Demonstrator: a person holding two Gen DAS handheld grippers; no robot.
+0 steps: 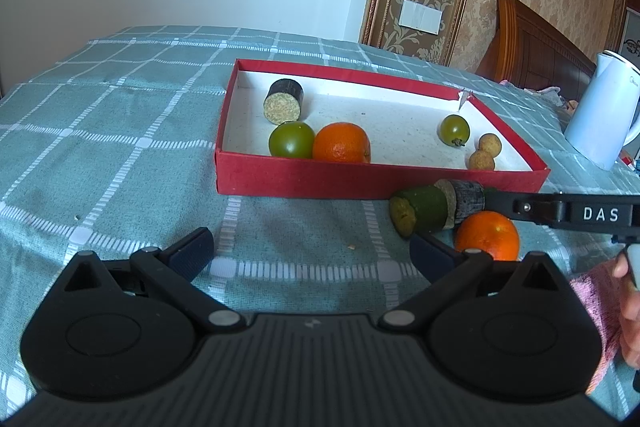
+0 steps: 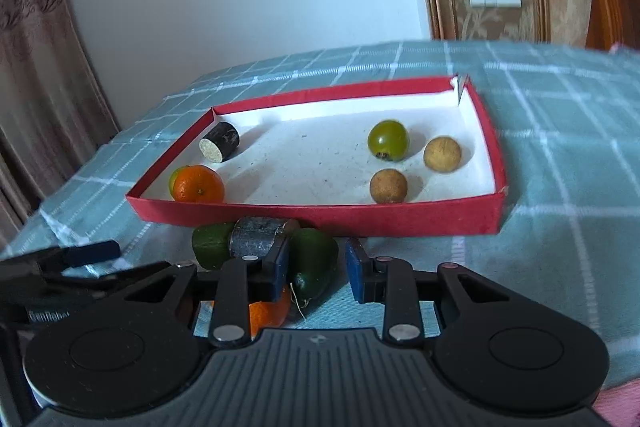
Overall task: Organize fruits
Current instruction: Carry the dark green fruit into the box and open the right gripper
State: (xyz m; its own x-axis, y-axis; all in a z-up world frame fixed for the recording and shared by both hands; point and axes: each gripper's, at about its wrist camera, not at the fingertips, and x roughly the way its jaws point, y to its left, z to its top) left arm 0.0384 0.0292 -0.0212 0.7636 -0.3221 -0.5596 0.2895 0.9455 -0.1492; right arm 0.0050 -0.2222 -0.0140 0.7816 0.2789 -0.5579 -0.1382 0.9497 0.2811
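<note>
A red box (image 1: 360,183) on the checked cloth holds a dark cane piece (image 1: 282,101), two green fruits (image 1: 291,139), an orange (image 1: 341,143) and two brown longans (image 1: 482,159). In front of its near wall lie a cut green piece (image 1: 420,215), a dark cane piece (image 2: 260,239), a loose orange (image 1: 487,235) and a stemmed green fruit (image 2: 314,251). My right gripper (image 2: 316,261) is shut on that stemmed green fruit, low over the cloth. My left gripper (image 1: 310,239) stands open and bare, left of the pile.
A white kettle (image 1: 600,111) stands at the right, beyond the box. A hand in a pink sleeve (image 1: 592,299) holds the right gripper. A wooden headboard and a wall lie behind the table. Bare checked cloth (image 1: 100,147) stretches to the left of the box.
</note>
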